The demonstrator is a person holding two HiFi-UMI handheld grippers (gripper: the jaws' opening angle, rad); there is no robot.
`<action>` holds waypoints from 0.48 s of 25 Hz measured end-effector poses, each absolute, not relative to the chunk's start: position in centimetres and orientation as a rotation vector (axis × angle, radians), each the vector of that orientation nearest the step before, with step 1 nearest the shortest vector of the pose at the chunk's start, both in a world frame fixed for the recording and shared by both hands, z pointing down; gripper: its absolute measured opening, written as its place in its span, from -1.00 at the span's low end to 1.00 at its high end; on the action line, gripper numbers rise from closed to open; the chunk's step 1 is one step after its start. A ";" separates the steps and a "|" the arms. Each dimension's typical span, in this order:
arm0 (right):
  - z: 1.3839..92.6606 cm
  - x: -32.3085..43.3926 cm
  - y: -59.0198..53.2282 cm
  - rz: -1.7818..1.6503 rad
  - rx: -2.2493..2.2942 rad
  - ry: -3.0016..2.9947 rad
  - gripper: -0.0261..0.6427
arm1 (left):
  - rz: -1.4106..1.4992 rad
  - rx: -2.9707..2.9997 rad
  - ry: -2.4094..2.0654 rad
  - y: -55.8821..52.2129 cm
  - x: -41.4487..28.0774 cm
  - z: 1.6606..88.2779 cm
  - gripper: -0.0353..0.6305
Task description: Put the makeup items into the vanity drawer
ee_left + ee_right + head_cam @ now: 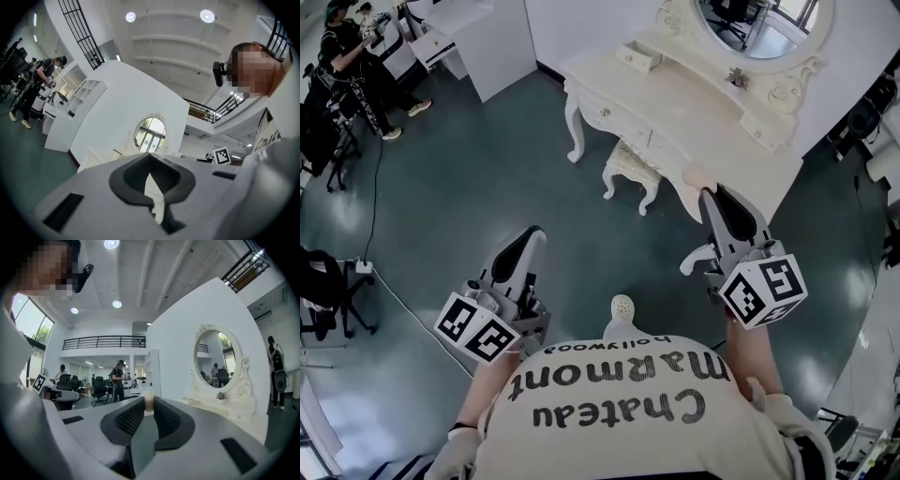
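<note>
Bench [694,103], white, with mirror [759,23]: well apart from both claws. Stool [633,167]: under its edge. 1 small top drawer [638,57]: pulled out. Left claw [532,234]: closed, empty. Right claw [706,193]: gripping 1 round beige item [148,401], held mid-air. Judged barely begun: item not yet in drawer.

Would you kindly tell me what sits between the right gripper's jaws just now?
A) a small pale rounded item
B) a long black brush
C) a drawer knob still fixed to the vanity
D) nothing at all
A: in the right gripper view, the right gripper has its jaws closed on a small pale rounded item at their tips, held clear of the vanity.
</note>
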State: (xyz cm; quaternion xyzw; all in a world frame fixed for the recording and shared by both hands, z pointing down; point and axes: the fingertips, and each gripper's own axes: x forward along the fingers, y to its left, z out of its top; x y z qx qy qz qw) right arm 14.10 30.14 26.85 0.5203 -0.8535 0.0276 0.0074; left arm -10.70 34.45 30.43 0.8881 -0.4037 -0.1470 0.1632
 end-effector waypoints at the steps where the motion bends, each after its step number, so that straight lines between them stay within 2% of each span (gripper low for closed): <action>1: 26.7 14.1 28.8 0.080 1.611 -2.681 -0.68 | -0.426 2.533 -1.155 33.3 -10.4 30.2 -0.87; 12: 25.8 17.0 16.7 0.064 1.538 -2.734 -0.68 | -0.476 2.584 -1.151 21.3 -5.6 27.7 -0.87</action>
